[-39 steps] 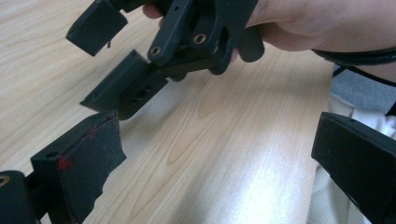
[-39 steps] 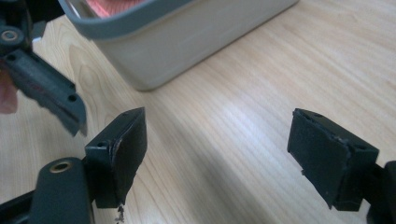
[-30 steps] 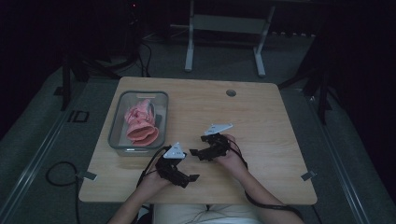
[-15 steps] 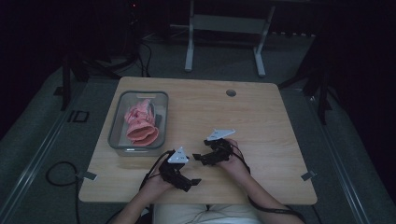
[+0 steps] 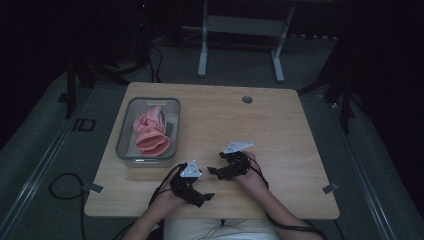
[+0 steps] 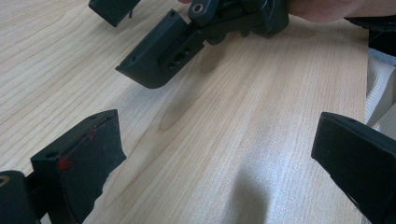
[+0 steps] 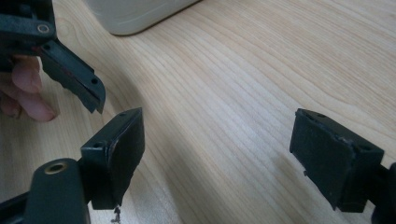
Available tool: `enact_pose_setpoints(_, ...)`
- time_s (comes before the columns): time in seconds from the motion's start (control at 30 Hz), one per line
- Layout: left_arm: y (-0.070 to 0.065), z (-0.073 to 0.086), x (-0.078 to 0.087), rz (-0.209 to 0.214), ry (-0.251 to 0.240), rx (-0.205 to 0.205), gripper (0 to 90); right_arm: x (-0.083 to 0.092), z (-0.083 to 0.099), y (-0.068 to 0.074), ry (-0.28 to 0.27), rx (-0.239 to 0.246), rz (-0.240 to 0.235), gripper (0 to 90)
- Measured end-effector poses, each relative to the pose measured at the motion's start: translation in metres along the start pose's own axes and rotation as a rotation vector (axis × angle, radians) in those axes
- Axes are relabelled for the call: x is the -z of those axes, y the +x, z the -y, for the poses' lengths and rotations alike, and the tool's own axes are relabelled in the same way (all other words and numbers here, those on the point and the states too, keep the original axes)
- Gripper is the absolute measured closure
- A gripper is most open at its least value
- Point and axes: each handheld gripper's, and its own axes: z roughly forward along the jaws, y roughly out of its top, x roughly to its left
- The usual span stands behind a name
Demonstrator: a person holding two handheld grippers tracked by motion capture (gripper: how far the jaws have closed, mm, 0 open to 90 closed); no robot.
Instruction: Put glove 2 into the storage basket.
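I hold both tools low over the near edge of the table (image 5: 280, 125), and neither has anything in it: my left gripper (image 5: 206, 197) has its jaws spread wide over bare wood, and my right gripper (image 5: 214, 171) is just as widely released, its jaws pointing leftward toward the other tool. In the left gripper view I see the right one's black jaw hanging near above the boards, so the two tools are close together, apart but with little room between them. The thing I judge I am meant to handle is the pink cloth (image 5: 150, 131), which lies bunched inside the clear bin (image 5: 123, 137) at the left side of the table, up and to the left of my left hand and well apart from both sets of jaws. In the right gripper view the bin's pale wall (image 7: 135, 16) shows at the top, with open wood between it and me. To do the reach well, I think I should first draw the two tools away from each other so the cables and jaws do not tangle, then send the left one, which is nearer, up over the bin's rim and not across it at wall height. I should keep the jaws open until they straddle a raised fold of the cloth, come down from above, and close on the fabric alone, clear of the plastic wall. The cloth looks soft and loosely heaped, so I expect a pinch on a high ridge to hold better than a scoop at the bottom.
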Motion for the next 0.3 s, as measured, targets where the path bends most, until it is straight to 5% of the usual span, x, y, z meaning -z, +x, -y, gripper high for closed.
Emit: enact_pose_setpoints(0.3, 0.0018, 0.0029, 0.0011, 0.011, -0.01, 0.015, 1.5, -0.0016, 0.0018, 0.0013, 0.008, 0.013, 0.007, 17.9)
